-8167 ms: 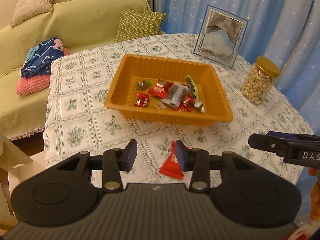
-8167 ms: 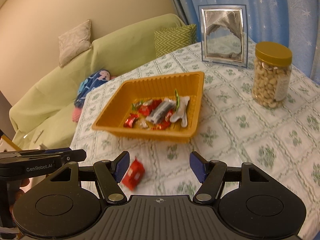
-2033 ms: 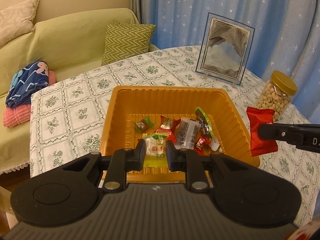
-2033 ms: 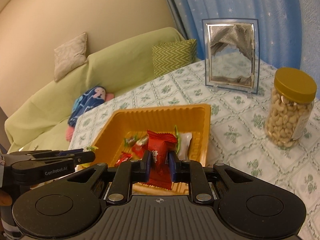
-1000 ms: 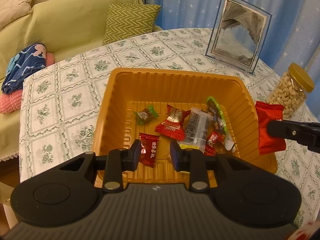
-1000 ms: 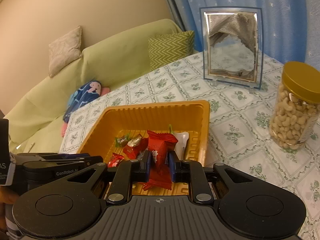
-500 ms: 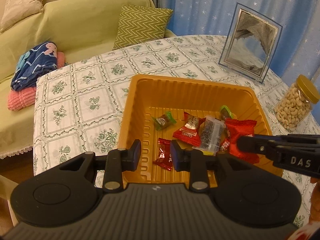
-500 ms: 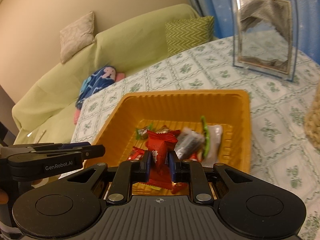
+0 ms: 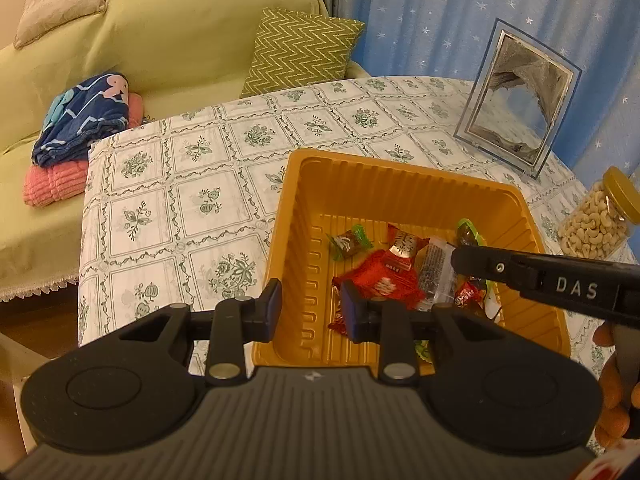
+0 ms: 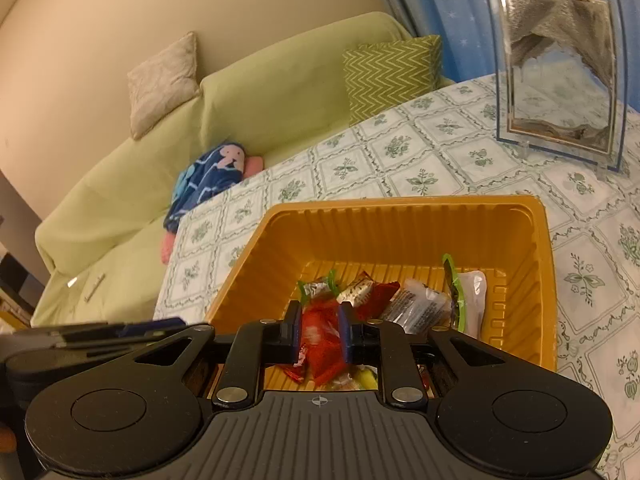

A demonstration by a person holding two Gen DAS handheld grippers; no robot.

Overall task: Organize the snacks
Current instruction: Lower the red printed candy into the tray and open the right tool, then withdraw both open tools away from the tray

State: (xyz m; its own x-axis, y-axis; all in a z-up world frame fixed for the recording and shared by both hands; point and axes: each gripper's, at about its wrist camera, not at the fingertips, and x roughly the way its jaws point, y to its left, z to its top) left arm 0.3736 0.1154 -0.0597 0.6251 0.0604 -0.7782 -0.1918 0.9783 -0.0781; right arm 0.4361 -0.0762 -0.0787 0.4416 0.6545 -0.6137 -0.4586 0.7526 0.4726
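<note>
Right gripper [image 10: 319, 332] jaws opening over orange tray [image 10: 400, 216], lower centre of frame; red snack packet [image 9: 378, 282] lies loose among the tray's snacks. Left gripper [image 9: 310, 306] slightly parted, empty, at tray's near-left rim.

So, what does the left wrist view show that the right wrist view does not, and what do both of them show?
Only the left wrist view shows the jar of cashews, the right gripper's fingers from the side, and the left gripper with nothing between its jaws. Only the right wrist view looks between the right gripper fingers, where the red snack packet sits as the jaws are opening. Both show the orange tray with wrapped snacks, the picture frame, the zigzag cushion and the green sofa.
</note>
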